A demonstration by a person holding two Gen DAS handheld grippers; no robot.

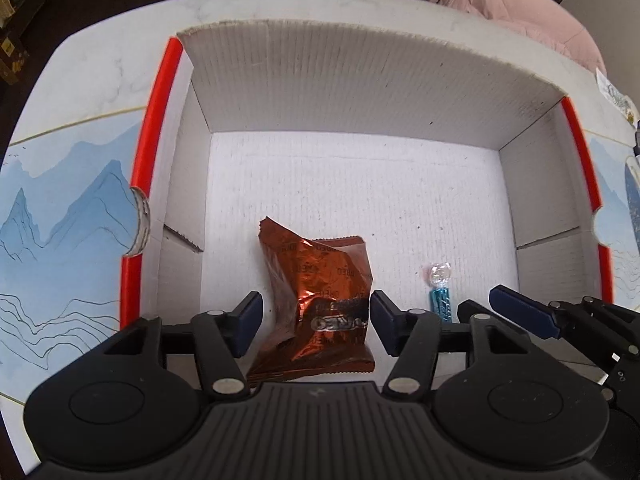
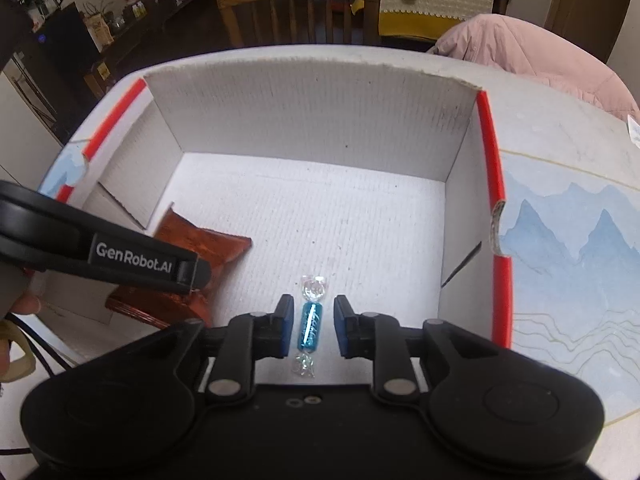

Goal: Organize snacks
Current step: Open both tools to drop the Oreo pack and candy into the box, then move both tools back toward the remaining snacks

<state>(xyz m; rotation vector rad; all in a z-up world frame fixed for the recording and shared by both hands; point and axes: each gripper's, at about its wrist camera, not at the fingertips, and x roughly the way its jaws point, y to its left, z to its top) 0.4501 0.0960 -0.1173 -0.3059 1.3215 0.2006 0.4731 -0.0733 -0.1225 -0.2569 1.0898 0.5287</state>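
A crinkled orange-brown Oreo packet (image 1: 320, 276) lies on the floor of a white cardboard box (image 1: 360, 92) with red edges. My left gripper (image 1: 317, 306) straddles the packet. Its blue pads stand just off both sides, so it is open. To the right lies a blue twist-wrapped candy (image 1: 440, 300). In the right wrist view that candy (image 2: 309, 326) rests on the floor of the box (image 2: 312, 108) between the pads of my right gripper (image 2: 312, 314). There is a gap on each side, so it is open. The packet (image 2: 204, 246) shows at the left, partly hidden by the left gripper's body (image 2: 132, 260).
The box sits on a white table printed with blue mountains (image 2: 568, 240). A pink padded garment (image 2: 520, 48) lies at the far right corner. A wooden chair (image 2: 296, 4) stands behind the table. A hand (image 2: 24, 304) shows at the left edge.
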